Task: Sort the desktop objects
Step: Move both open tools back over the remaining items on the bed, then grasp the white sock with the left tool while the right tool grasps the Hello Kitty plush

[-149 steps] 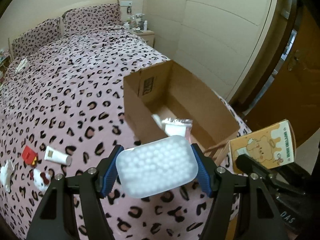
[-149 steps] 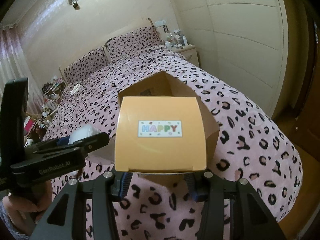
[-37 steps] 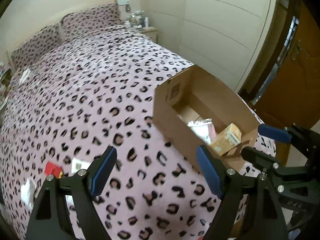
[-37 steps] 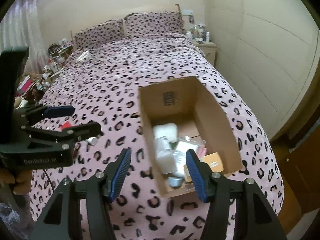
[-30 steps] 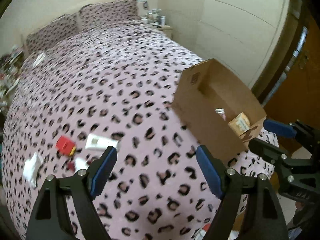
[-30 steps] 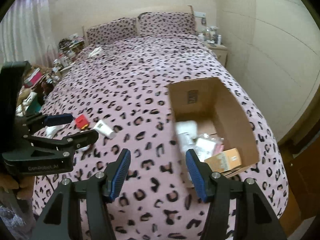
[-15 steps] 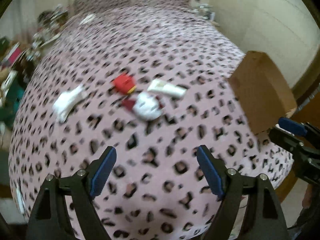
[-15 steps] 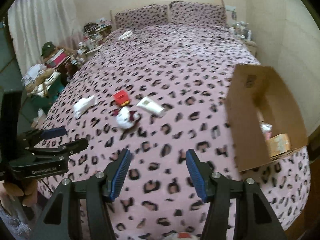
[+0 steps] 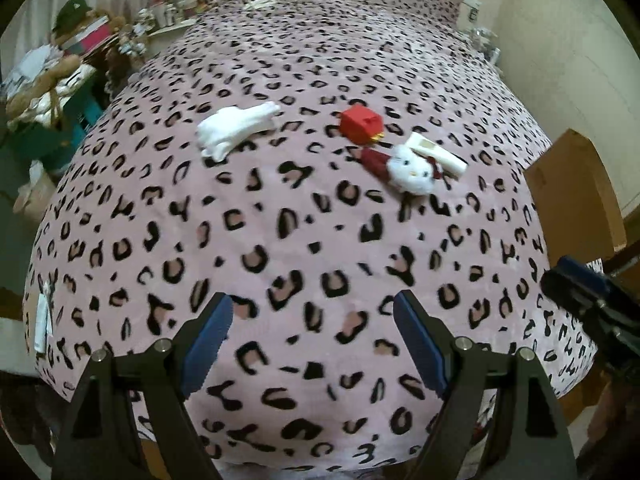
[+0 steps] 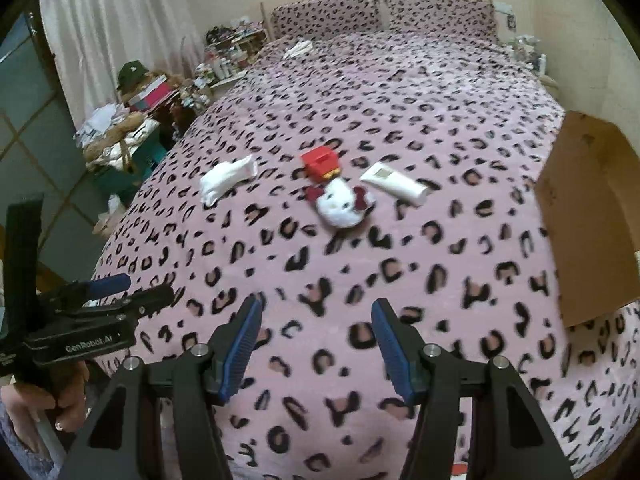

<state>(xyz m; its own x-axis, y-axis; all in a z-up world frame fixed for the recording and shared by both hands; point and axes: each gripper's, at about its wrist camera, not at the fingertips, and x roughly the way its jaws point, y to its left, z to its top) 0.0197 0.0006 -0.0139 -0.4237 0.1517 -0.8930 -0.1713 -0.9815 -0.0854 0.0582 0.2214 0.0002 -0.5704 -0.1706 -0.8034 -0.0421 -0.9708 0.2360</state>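
Left gripper: jaws apart, empty. Right gripper: jaws apart, empty.
Ahead of both, well apart, on the bedspread: plush cat head, red box, white tube lying diagonally, white sock leftmost, likely nearer the left gripper.
Cardboard box: far right.

open bedspread ahead, cardboard box blocking right

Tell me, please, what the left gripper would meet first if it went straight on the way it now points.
Probably the bare leopard-print bedspread: the open left gripper points down at it, well short of the white cat plush.
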